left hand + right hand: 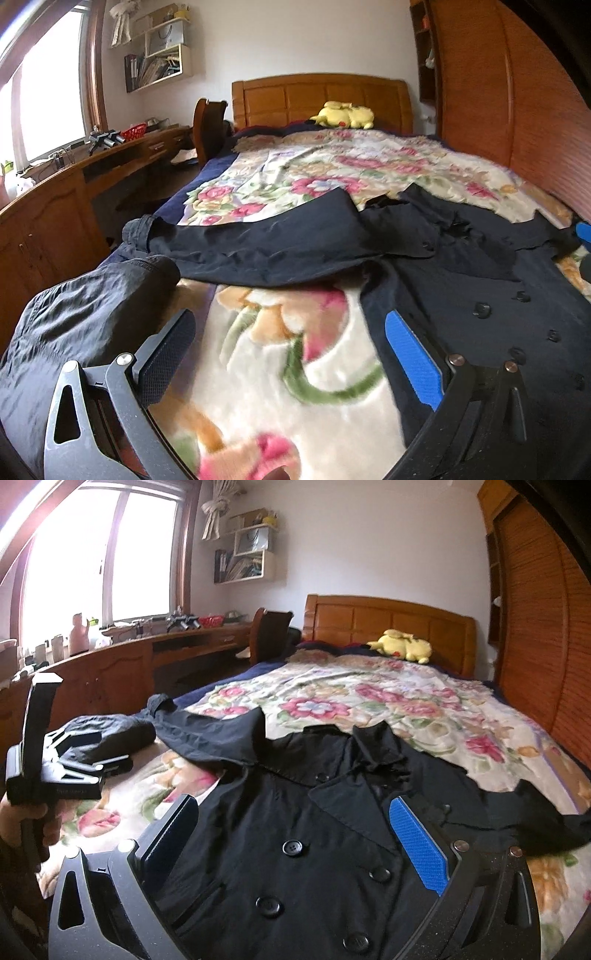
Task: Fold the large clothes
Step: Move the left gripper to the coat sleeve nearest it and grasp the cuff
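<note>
- Black double-breasted coat (295, 834) lies front-up on the floral blanket (369, 709), collar toward the wooden headboard (388, 627), buttons (291, 847) facing up.
- One sleeve (258, 240) stretches out across the blanket toward the desk side, cuff (136, 230) bunched near the bed edge.
- Other sleeve (535, 819) runs off toward the wardrobe (535, 646) side.
- Separate dark crumpled garment (92, 306) sits at the near bed edge, just beside the outstretched sleeve; whether they touch is unclear.
- Left gripper (291, 354): jaws spread wide, nothing between them, bare blanket (277, 350) under the gap. Dark pad (166, 358) is next to the crumpled garment, blue pad (413, 362) over the coat's edge (388, 295).
- Right gripper (295, 842): jaws wide apart, holding nothing, hovering low over the coat's chest. Blue pad (421, 845) sits by the lapel (351, 805), dark pad (173, 834) near the coat's side edge. Contact with the fabric can't be confirmed.
- Right wrist view shows the left gripper (74, 760) from the side, in the person's hand (33, 823), near the crumpled garment (107, 734).
- Background: yellow plush (402, 646) by the headboard, desk (166, 653) under the window (99, 557), wall shelf (251, 550).
</note>
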`<state>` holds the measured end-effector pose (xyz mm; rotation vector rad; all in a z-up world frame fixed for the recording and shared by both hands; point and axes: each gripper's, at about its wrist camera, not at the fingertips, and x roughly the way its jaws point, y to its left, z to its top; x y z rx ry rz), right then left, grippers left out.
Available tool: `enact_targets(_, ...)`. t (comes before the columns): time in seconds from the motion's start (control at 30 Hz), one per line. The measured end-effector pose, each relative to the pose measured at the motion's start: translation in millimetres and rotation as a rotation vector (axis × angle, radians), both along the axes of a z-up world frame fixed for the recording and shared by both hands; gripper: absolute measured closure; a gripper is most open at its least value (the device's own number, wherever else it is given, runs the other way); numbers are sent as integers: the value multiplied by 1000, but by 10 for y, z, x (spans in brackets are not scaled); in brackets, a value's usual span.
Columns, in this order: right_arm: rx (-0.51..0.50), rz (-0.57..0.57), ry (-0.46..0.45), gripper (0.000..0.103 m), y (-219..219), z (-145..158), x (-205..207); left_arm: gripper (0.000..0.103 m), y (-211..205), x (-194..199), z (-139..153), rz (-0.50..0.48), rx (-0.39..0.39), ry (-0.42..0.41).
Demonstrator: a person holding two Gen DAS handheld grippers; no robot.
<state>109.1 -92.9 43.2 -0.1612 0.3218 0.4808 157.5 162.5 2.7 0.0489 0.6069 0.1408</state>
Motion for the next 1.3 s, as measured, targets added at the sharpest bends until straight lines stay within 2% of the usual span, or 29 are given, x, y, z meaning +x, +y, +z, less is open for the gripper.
enact_targets(0.17,-31,22,45,0,103,-38,250,0,44,303,-107,7,25,55)
enact_targets(0.23,-39,41,71,0,135,-64,324,3,72,424,-145,4,21,81)
enact_targets(0.47,-66,65,149,0,231,-187,503,21,244,878,-315,18,-64,154)
enact_targets(0.6,-68,69,157,0,223,-181,508,27,406,1127,-436,58,-156,192)
enact_targets(0.67,-64,68,157,0,214,-191,516,28,510,1266,-509,94,-191,209)
enact_targets(0.93,-60,74,157,0,187,-219,496,28,815,1585,-696,215,-224,248)
enact_targets(1.1,-83,70,161,0,147,-282,497,28,943,1662,-807,280,-203,280)
enact_targets(1.3,-72,75,187,0,103,-307,532,27,1013,1701,-860,280,-232,293)
